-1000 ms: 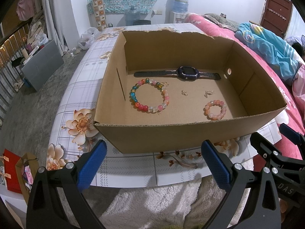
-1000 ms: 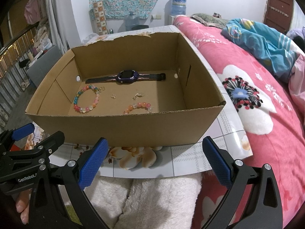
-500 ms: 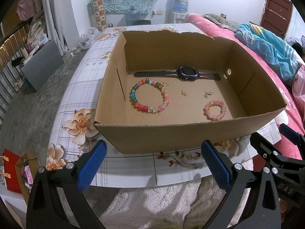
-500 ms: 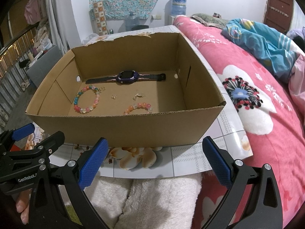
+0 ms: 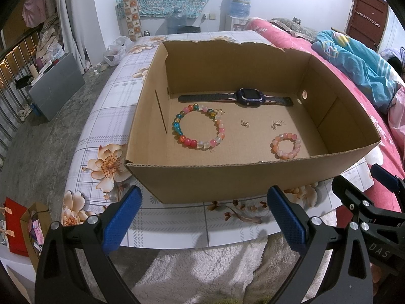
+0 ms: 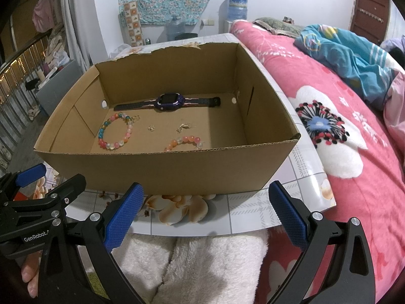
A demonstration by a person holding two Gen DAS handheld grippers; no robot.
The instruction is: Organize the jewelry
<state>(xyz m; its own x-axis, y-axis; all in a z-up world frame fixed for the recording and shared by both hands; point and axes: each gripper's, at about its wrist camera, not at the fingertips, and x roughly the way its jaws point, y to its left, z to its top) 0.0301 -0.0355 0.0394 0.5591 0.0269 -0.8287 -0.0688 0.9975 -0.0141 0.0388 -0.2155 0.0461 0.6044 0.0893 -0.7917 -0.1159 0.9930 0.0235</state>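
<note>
Both tools (image 5: pixel 202 217) (image 6: pixel 203 215) wide, empty, short of box's (image 5: pixel 227 177) near edge.

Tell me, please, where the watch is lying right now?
In the left wrist view, the watch lies flat inside the box, along its far wall, beyond the big bracelet and small bracelet.

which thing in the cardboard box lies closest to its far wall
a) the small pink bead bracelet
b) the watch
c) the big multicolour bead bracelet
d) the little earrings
b: the watch lies stretched out along the foot of the far wall of the cardboard box, with the bracelets and earrings nearer the front.
</note>
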